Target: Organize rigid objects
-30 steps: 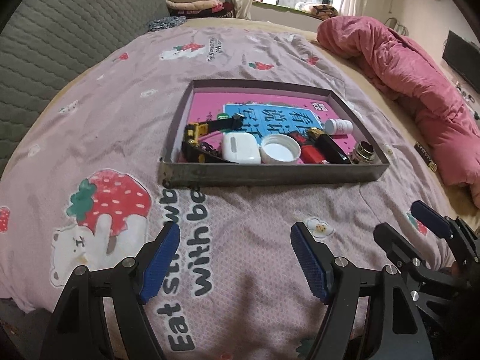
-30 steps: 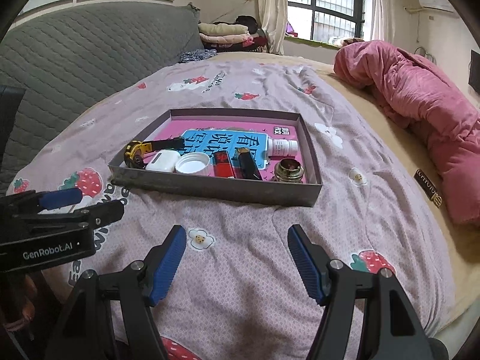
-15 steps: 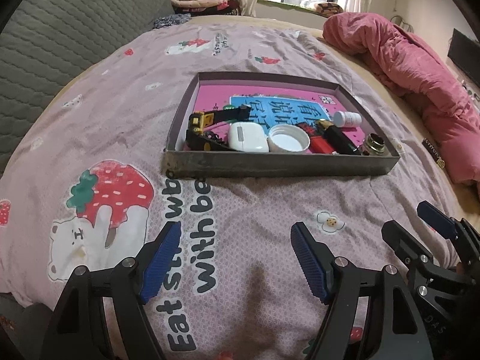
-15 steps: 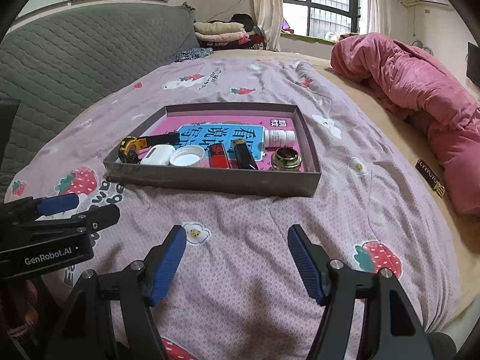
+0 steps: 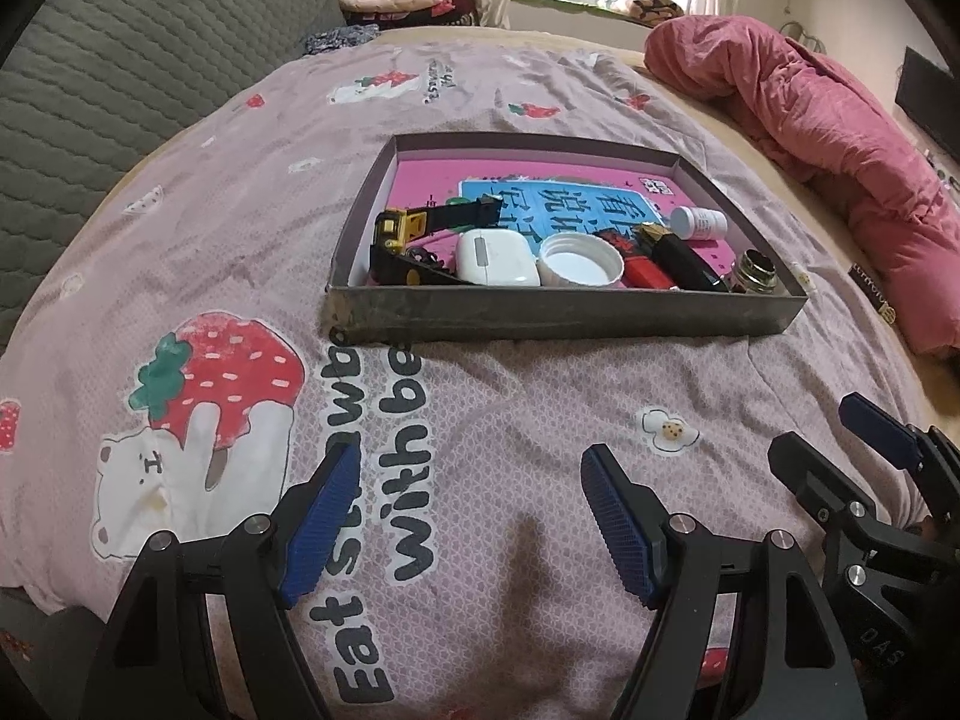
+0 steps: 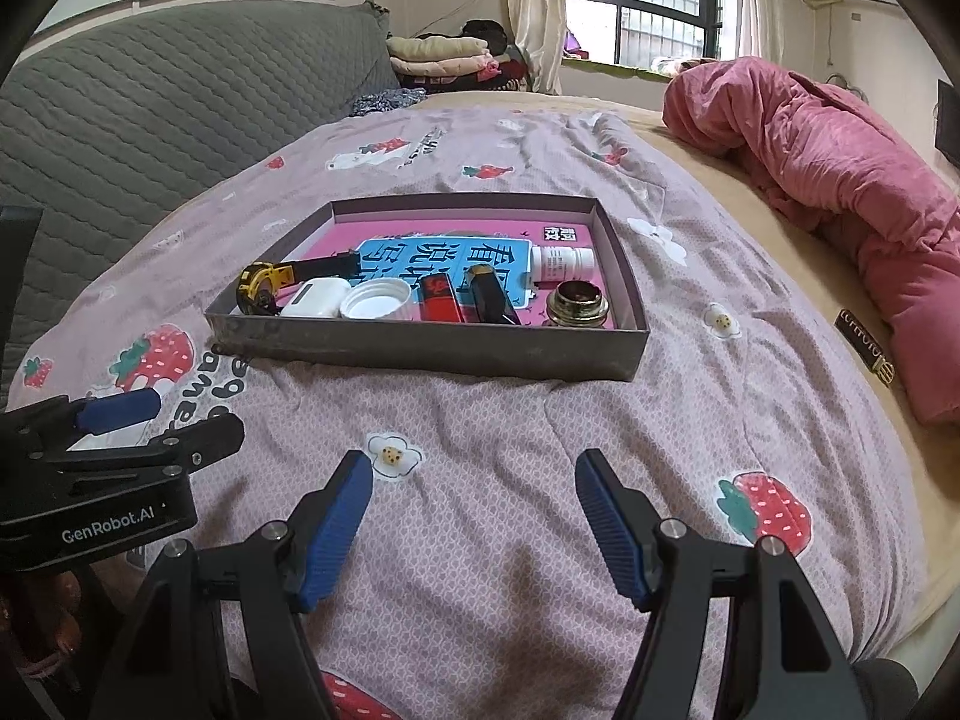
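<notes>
A shallow grey box [image 5: 564, 315] [image 6: 432, 348] lies on the bed. Along its near side sit a yellow and black tape measure [image 5: 399, 228] [image 6: 258, 285], a white earbud case [image 5: 495, 249] [image 6: 315, 297], a white lid [image 5: 579, 261] [image 6: 377, 303], a red lighter [image 5: 645, 264] [image 6: 440, 297], a black lighter [image 5: 681, 252] [image 6: 489, 294], a white pill bottle [image 5: 699, 222] [image 6: 561, 264] and a brass cap [image 5: 756, 270] [image 6: 579, 300]. My left gripper [image 5: 471, 510] [image 6: 156, 420] and right gripper [image 6: 474, 516] [image 5: 840, 438] are open and empty, short of the box.
A pink strawberry-print bedspread [image 5: 300, 240] covers the bed. A rolled pink quilt [image 5: 840, 138] [image 6: 840, 180] lies at the right. A grey quilted headboard [image 6: 150, 120] stands at the left. Folded clothes [image 6: 438, 54] are stacked at the back by the window.
Both grippers have drawn back slightly from the box and tilted, so the box sits a little lower in the views. Both stayed open and empty.
</notes>
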Demonstrator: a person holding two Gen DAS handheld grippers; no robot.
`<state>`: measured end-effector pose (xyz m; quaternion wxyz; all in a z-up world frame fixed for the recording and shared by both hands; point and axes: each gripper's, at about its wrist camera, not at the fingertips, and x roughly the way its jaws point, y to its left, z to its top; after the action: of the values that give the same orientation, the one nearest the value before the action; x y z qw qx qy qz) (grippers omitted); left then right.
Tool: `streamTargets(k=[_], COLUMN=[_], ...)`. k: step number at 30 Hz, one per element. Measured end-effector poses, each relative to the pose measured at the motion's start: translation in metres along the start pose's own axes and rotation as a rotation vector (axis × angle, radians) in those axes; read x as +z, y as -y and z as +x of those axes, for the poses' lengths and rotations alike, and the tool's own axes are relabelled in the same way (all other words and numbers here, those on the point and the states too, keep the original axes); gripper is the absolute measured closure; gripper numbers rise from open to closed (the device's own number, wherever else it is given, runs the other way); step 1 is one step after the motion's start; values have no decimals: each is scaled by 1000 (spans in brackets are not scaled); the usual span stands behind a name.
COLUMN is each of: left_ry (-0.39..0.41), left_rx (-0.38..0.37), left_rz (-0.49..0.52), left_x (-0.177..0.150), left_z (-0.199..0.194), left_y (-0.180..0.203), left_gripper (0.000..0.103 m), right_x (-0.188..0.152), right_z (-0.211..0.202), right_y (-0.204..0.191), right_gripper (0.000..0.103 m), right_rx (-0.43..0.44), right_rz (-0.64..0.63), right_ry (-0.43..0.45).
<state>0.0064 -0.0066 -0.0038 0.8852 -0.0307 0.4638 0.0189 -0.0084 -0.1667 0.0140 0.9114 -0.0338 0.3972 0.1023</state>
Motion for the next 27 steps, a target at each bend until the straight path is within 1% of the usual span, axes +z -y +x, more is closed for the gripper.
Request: streamTargets(k=[10,27], left_ry=[-35,-35], left_rx=[7,9], left_rz=[-9,-6], left_x=[-3,-4], left_z=[9,9], left_y=[-2,-1], left_gripper=[26,26], right_x=[-2,-2], right_z=[4,6], right_y=[2,2], right_gripper=[33,33], right_rx=[1,4], right_rz=[14,13], right_ry=[-11,-15])
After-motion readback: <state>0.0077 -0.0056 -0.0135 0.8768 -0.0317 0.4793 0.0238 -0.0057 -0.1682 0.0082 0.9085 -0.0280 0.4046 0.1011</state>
